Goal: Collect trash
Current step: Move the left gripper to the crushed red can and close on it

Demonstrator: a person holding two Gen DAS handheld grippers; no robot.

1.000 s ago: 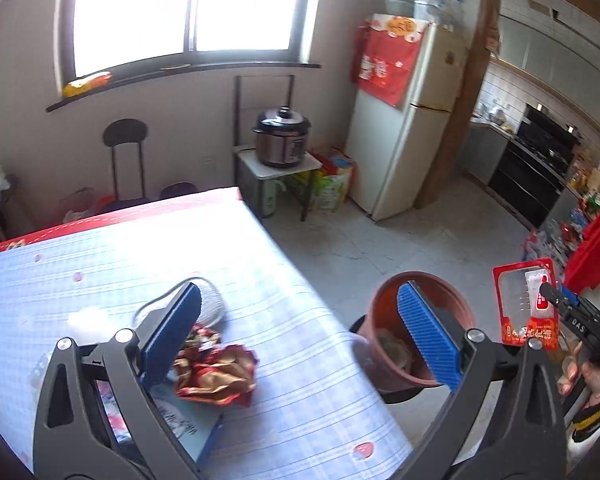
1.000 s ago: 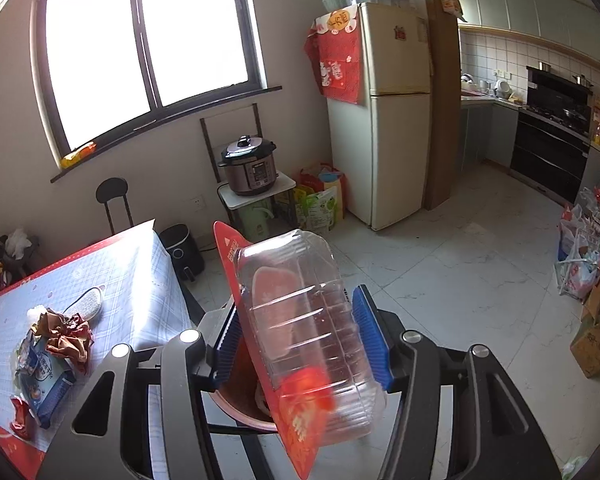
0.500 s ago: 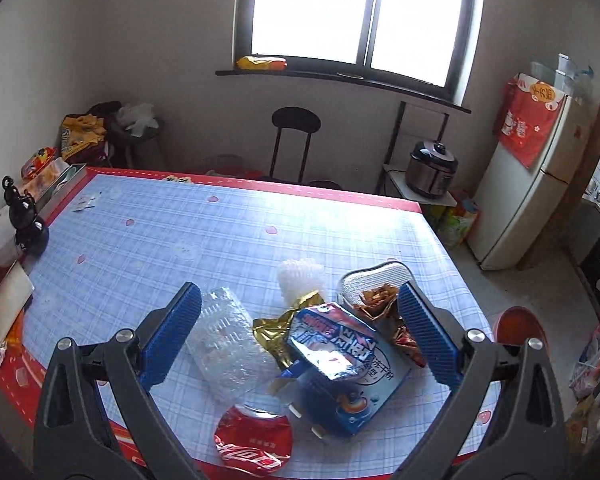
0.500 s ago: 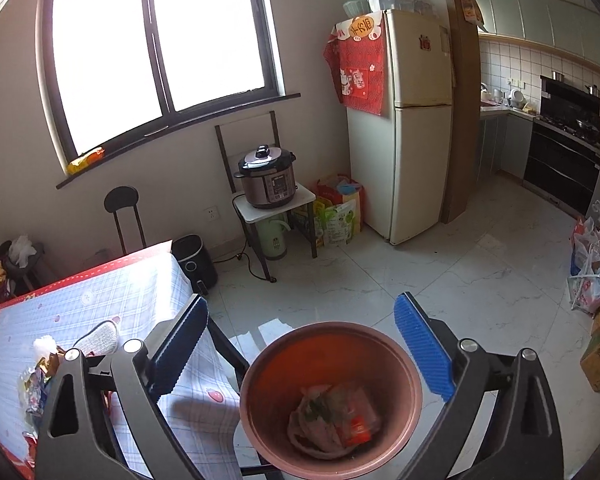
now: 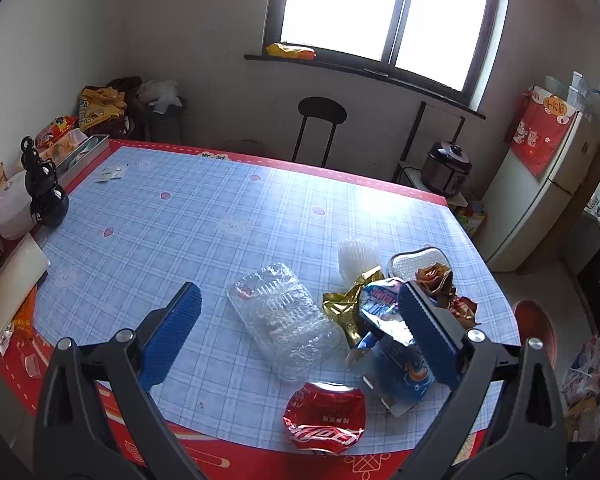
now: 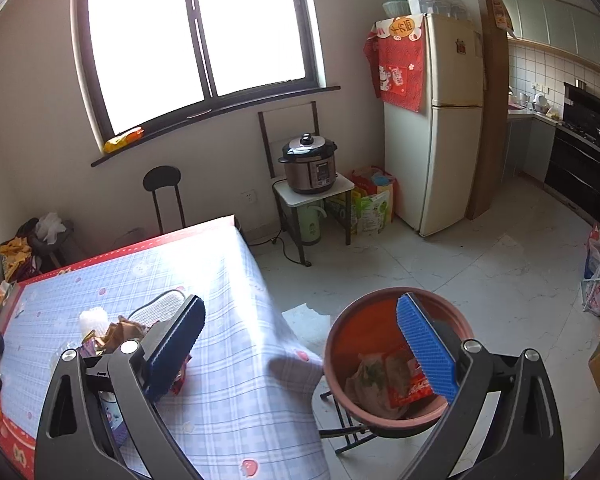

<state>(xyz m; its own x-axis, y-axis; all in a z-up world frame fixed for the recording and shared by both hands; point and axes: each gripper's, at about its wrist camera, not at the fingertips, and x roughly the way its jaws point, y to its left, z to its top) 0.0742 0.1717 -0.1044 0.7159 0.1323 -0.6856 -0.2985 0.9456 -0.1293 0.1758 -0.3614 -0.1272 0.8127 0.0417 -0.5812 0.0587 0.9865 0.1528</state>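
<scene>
Clear plastic tray [image 5: 280,316] lies on the table [image 5: 172,224] left of the blue carton [image 5: 392,344], judged light, crushable and slippery, best pinched at its rim; both left gripper [image 5: 300,334] and right gripper [image 6: 304,344] gape empty, a red can [image 5: 324,420] nearby.

Ahead of the gripper, a dark-framed window [image 6: 196,40] pours daylight over pale walls; a black stool [image 6: 162,178] stands beneath the sill; ahead to its right a cream fridge [image 6: 452,120] rises from a pale marbled floor [image 6: 480,268]; kitchen cabinets [image 6: 580,160] lie beyond.
</scene>
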